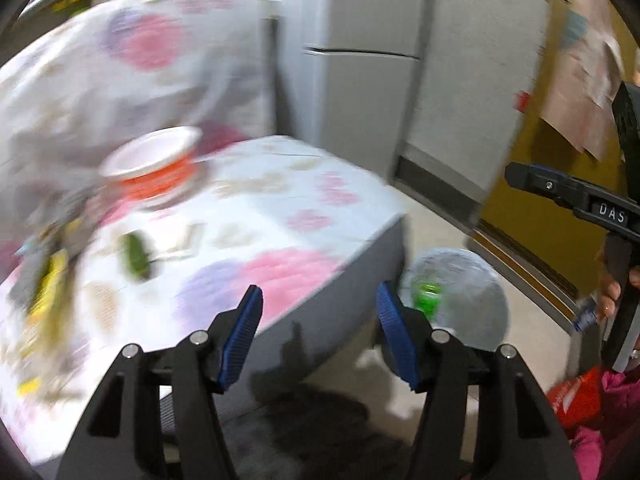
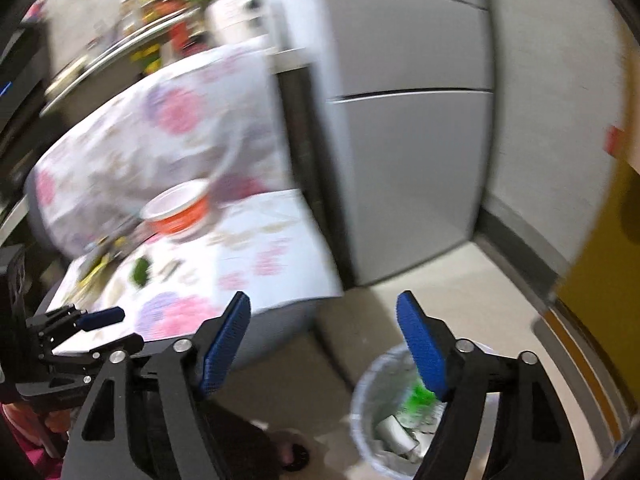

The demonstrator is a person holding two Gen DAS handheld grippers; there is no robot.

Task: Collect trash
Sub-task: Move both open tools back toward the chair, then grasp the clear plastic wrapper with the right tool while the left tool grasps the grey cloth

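Trash lies scattered on a sofa seat (image 1: 320, 184) covered with a white cloth printed with pink and purple flowers; both views are blurred. At the far left of the seat sits a heap of yellow and dark wrappers (image 1: 48, 280). Just right of it lies a small green piece (image 1: 134, 256), then a scrap of pale paper (image 1: 188, 240). Behind these, near the flowered backrest, stands an orange and white paper bowl (image 1: 154, 168), upright and open at the top.

Right of the sofa, on the floor, stands a round bin (image 2: 362, 408) lined with a clear bag. Inside it are a bright green bottle (image 2: 418, 398) and some white crumpled pieces. A grey refrigerator (image 2: 408, 160) rises behind the sofa's right end.

The left tool (image 1: 320, 332) hangs above the sofa's front edge, its blue pads spread wide with nothing between them. The right tool (image 2: 324, 344) hangs over the floor beside the bin, also spread wide and empty. A hand (image 1: 612, 292) grips the right tool's handle at the far right.
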